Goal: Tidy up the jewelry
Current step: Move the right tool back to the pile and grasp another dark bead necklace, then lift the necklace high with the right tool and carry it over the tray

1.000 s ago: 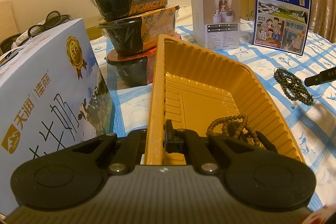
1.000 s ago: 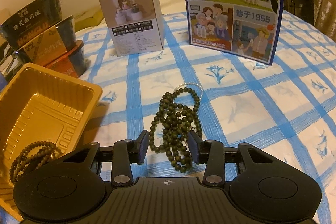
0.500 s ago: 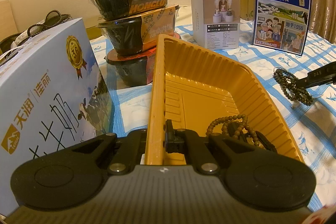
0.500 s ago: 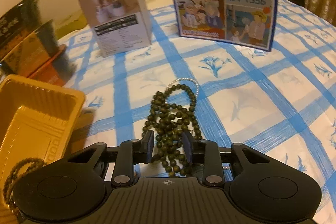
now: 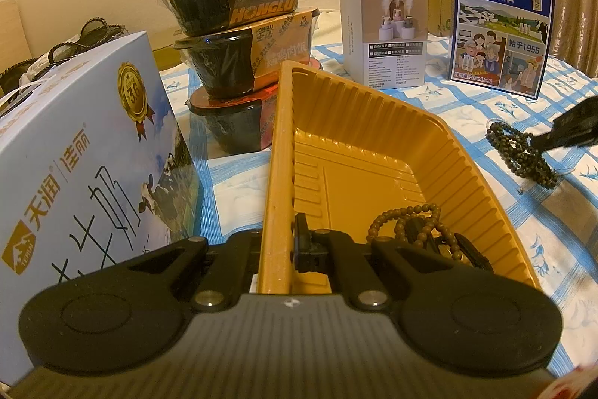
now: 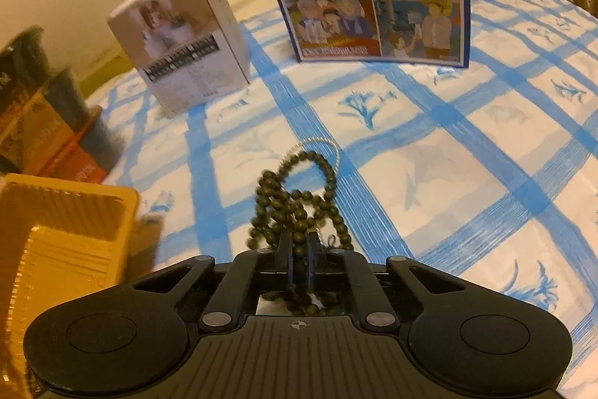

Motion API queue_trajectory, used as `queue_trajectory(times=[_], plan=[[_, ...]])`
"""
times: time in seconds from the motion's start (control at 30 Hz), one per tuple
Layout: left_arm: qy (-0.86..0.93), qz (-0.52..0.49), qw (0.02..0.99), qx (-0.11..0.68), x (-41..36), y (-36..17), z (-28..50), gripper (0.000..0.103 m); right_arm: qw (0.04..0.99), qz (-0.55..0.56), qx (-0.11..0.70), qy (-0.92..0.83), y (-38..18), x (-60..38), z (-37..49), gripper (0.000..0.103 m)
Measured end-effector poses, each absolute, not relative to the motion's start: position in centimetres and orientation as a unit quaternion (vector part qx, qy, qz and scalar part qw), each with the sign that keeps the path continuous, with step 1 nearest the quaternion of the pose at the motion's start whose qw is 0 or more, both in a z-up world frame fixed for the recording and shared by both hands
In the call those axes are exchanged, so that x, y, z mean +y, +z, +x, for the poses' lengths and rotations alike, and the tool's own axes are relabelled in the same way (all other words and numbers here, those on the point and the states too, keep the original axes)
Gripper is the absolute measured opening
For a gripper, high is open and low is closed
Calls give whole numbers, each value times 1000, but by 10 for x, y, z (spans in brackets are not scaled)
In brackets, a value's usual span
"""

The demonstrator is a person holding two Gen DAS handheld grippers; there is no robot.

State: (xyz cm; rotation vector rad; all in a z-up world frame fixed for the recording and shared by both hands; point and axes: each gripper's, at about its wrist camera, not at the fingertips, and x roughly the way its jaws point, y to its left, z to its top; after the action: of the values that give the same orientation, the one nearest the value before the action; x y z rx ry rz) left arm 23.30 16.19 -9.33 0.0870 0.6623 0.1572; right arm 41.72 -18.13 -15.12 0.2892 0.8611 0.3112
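Since the earlier frame the right gripper [image 6: 298, 249] has slid over the dark bead strand [image 6: 299, 204] and its fingers have closed on it. The yellow tray [image 5: 373, 152] lies to its left, its near rim clamped by the left gripper's [image 5: 278, 249] fingers; the strand's length runs forward across the tabletop [image 6: 448, 174].
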Motion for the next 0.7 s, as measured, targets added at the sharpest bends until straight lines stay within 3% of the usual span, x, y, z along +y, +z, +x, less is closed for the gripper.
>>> queue_trajectory(times=[0.7], plan=[[77, 42, 942, 324, 161, -94, 232, 3, 947, 79, 206, 233, 69, -224, 368, 7]])
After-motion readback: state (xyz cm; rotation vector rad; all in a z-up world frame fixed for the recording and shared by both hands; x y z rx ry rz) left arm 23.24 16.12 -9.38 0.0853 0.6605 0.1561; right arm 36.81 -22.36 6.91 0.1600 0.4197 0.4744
